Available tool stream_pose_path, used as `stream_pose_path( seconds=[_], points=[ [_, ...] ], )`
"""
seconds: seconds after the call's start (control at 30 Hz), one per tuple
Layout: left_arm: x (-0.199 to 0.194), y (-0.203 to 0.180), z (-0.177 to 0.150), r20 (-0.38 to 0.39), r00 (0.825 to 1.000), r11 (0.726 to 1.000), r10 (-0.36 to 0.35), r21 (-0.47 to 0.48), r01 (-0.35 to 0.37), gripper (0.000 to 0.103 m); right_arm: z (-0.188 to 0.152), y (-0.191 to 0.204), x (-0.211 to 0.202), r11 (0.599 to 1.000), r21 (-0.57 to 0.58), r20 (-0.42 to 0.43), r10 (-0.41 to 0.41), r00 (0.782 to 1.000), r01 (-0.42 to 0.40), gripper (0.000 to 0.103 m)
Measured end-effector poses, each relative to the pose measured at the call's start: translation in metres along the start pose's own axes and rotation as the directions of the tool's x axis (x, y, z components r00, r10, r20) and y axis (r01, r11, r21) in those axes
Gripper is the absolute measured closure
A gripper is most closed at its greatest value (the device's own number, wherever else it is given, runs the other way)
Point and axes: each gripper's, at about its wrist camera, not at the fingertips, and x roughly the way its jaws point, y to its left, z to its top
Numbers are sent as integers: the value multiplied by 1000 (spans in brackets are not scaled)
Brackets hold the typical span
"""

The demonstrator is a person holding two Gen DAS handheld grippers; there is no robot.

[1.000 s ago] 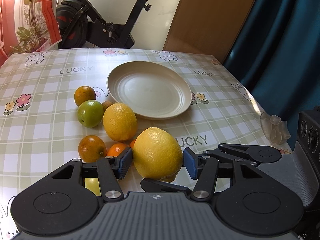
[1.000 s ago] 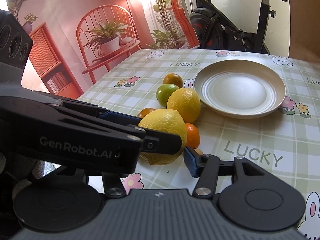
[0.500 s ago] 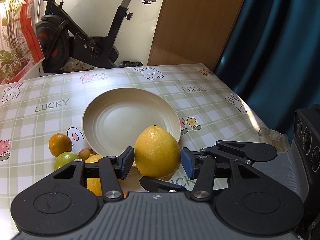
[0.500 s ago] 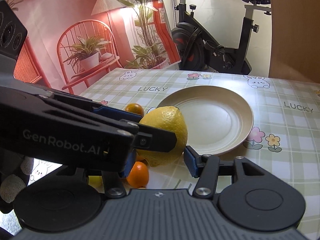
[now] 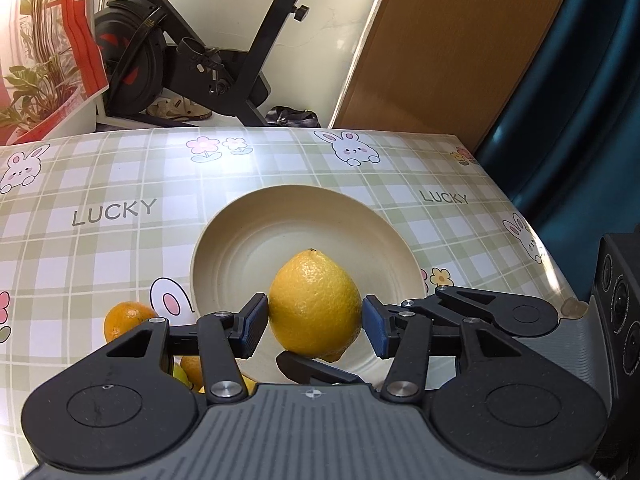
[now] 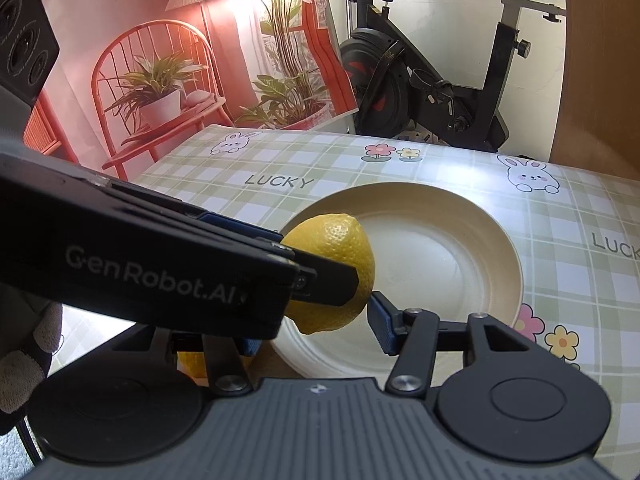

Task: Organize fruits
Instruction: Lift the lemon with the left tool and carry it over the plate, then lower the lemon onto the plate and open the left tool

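My left gripper (image 5: 315, 324) is shut on a large yellow lemon (image 5: 315, 304) and holds it over the near part of the cream plate (image 5: 248, 236). The lemon (image 6: 340, 256) also shows in the right wrist view, held by the left gripper's black fingers (image 6: 320, 280) above the plate (image 6: 472, 232). My right gripper (image 6: 316, 320) is open and empty, just beside and below the lemon; its right pad (image 6: 380, 324) is apart from the fruit. Its left finger is hidden behind the left gripper.
An orange (image 5: 126, 320) and more citrus (image 5: 192, 368) lie on the checked tablecloth (image 5: 100, 200) left of the plate, partly hidden by my left gripper. Another yellow fruit (image 6: 194, 362) peeks under the gripper. An exercise bike (image 5: 192, 56) stands beyond the table's far edge.
My left gripper has lifted the lemon from the fruit cluster and carried it forward over the plate. The right gripper has moved along beside it, still open.
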Motion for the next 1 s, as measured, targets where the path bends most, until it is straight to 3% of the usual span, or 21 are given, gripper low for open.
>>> stream_pose_path(
  seconds=[0.47, 1.0],
  points=[
    [35, 30, 34, -7, 998, 997, 67, -46, -68, 50, 34, -7, 54, 1000, -9, -45, 20, 999, -20, 48],
    [46, 40, 29, 1, 994, 989, 111, -95, -111, 50, 44, -8, 74, 999, 48, -38, -11, 999, 13, 48]
  ],
)
